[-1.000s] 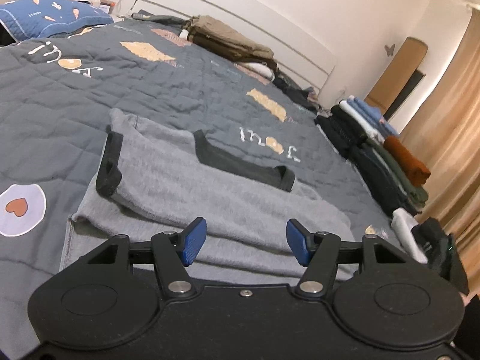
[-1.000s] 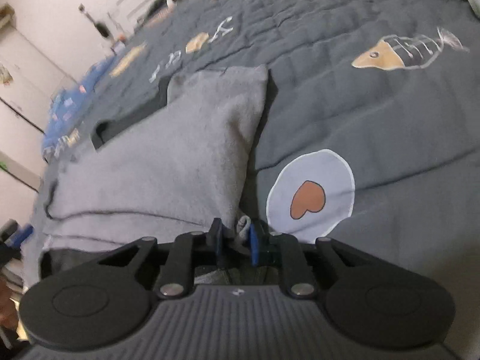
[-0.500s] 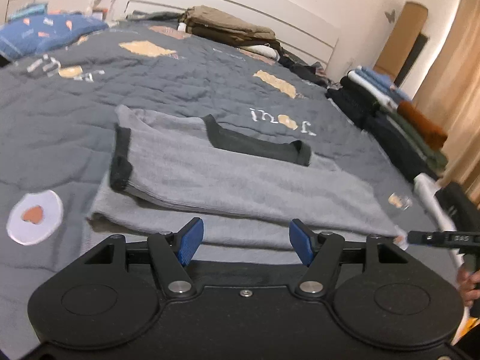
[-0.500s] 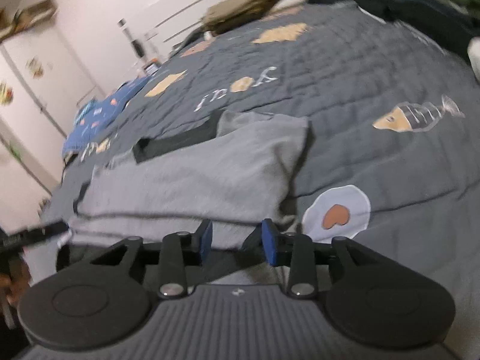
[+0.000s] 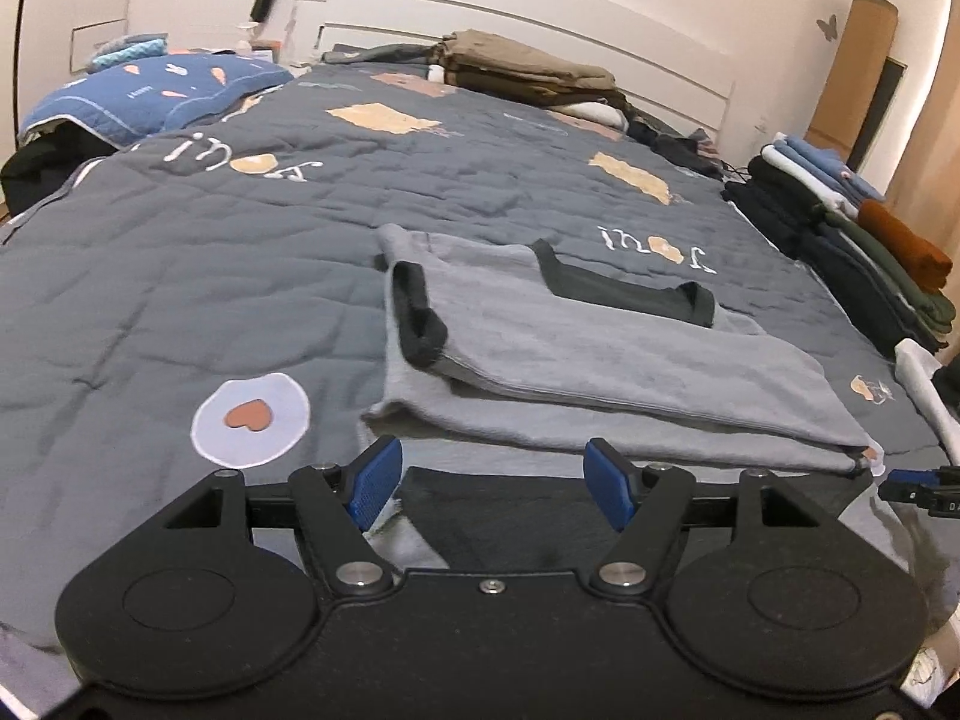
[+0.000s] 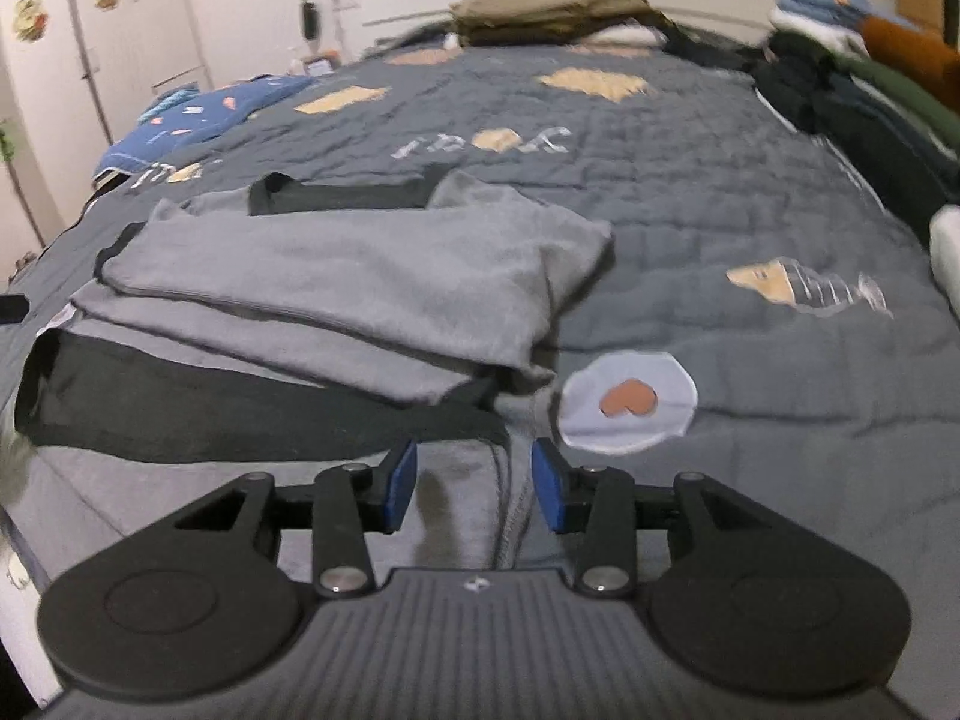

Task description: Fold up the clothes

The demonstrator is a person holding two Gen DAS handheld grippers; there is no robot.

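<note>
A grey sweatshirt (image 5: 600, 372) with a dark collar (image 5: 624, 294) and dark cuff (image 5: 414, 318) lies folded flat on the quilt (image 5: 180, 276). Its dark hem band (image 5: 498, 516) runs along the near edge. My left gripper (image 5: 493, 486) hovers over that band, jaws wide apart and still opening, the pads pressing on nothing. In the right wrist view the same sweatshirt (image 6: 360, 276) lies ahead. My right gripper (image 6: 475, 483) is over its near grey corner with jaws opening; a seam runs below the gap, and the pads do not pinch it. The right gripper's tip (image 5: 918, 483) shows at the left view's right edge.
Stacks of folded clothes (image 5: 852, 228) line the bed's right side, with a white garment (image 5: 924, 384) nearer. A khaki pile (image 5: 528, 66) sits by the headboard and a blue pillow (image 5: 156, 90) lies at the far left. Bare quilt spreads left of the sweatshirt.
My right gripper let go of the grey fabric it pinched, opened, rolled level and drew back. My left gripper pulled back from the sweatshirt and its jaws widened slightly.
</note>
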